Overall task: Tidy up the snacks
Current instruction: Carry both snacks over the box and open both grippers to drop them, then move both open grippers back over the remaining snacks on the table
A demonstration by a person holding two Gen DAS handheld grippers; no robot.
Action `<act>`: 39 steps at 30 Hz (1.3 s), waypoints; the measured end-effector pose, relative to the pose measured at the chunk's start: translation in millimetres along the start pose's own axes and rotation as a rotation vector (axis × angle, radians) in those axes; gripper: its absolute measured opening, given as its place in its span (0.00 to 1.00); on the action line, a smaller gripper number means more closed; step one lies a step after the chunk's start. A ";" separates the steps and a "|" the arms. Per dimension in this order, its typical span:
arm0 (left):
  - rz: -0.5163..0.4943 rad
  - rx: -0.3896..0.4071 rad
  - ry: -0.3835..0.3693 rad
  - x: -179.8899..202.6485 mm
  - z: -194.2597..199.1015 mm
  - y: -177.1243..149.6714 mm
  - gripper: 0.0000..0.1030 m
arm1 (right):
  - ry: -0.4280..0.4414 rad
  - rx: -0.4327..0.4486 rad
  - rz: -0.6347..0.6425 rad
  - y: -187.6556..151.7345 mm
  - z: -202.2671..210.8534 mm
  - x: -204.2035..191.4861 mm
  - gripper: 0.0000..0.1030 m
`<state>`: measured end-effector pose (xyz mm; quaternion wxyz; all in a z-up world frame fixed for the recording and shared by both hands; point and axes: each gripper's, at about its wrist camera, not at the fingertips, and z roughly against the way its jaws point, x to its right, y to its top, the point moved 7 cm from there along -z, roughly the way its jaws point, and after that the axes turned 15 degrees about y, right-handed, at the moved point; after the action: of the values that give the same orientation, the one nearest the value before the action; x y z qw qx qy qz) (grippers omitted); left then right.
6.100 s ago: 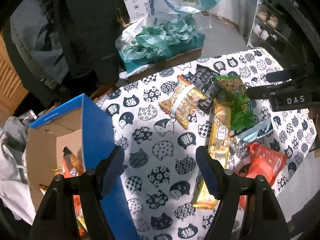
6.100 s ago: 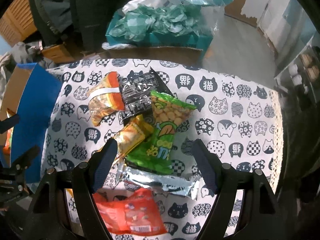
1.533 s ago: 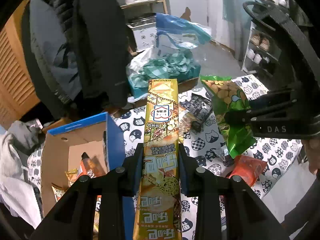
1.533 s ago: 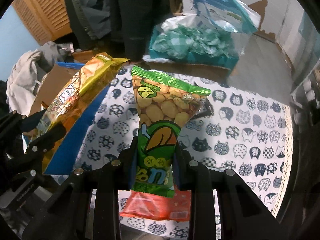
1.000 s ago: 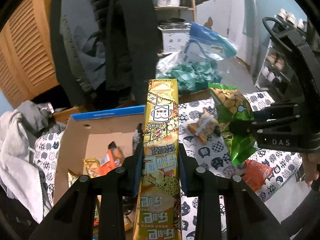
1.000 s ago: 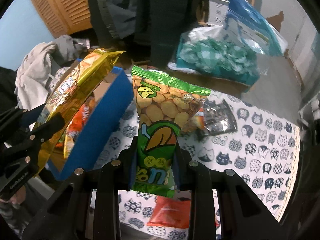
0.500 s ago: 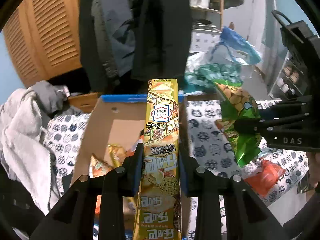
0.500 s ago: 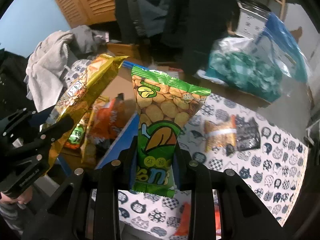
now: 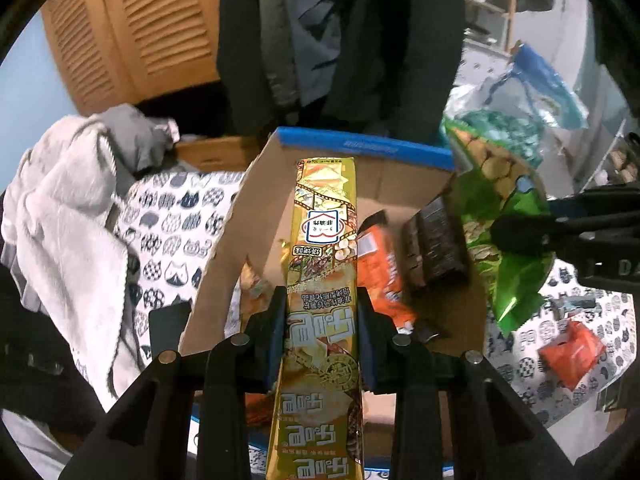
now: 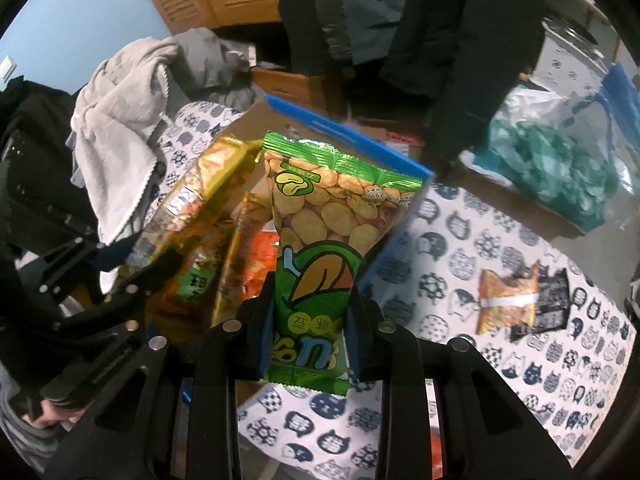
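Note:
My left gripper [image 9: 322, 312] is shut on a long gold snack pack [image 9: 324, 264] and holds it over the open cardboard box [image 9: 362, 148] with blue outer walls. Orange and dark snack packs [image 9: 380, 264] lie in the box. My right gripper [image 10: 308, 316] is shut on a green bean snack bag [image 10: 324, 240] and holds it above the box's right wall [image 10: 348, 132]. That green bag also shows at the right of the left wrist view [image 9: 504, 216]. The gold pack shows at the left of the right wrist view [image 10: 200, 204].
The cat-print tablecloth [image 10: 500, 276] carries an orange-yellow snack bag [image 10: 506, 304], a black pack [image 10: 552, 300] and a red pack [image 9: 570, 354]. A grey-white cloth heap [image 9: 68, 208] lies left of the box. Dark coats [image 9: 340, 40] hang behind it. A teal bag pile [image 10: 552, 160] sits far right.
Both grippers have swung left with their packs, from above the tablecloth to above the box. The box interior now fills the middle of the left wrist view.

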<state>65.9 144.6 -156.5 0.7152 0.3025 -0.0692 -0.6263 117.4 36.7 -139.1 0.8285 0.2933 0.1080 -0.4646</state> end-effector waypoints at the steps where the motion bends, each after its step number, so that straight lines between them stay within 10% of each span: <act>1: 0.004 -0.011 -0.001 -1.3 -3.2 -1.6 0.31 | 0.002 -0.005 0.001 1.1 -3.8 -1.5 0.27; 15: -0.002 -0.059 0.034 -3.4 -18.3 -8.8 0.32 | 0.027 -0.056 0.011 1.9 -30.2 -12.7 0.41; 20: -0.013 -0.038 0.052 -0.7 -13.0 -5.0 0.54 | 0.013 -0.030 0.008 -1.2 -15.1 -7.2 0.50; 39: -0.102 0.091 -0.076 64.1 45.7 15.7 0.63 | -0.122 0.059 -0.090 -54.2 83.0 67.7 0.60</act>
<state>70.6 69.3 -129.4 0.6647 0.3138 -0.1091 -0.6691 101.4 -81.3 -123.7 0.8028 0.2837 0.0567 -0.5213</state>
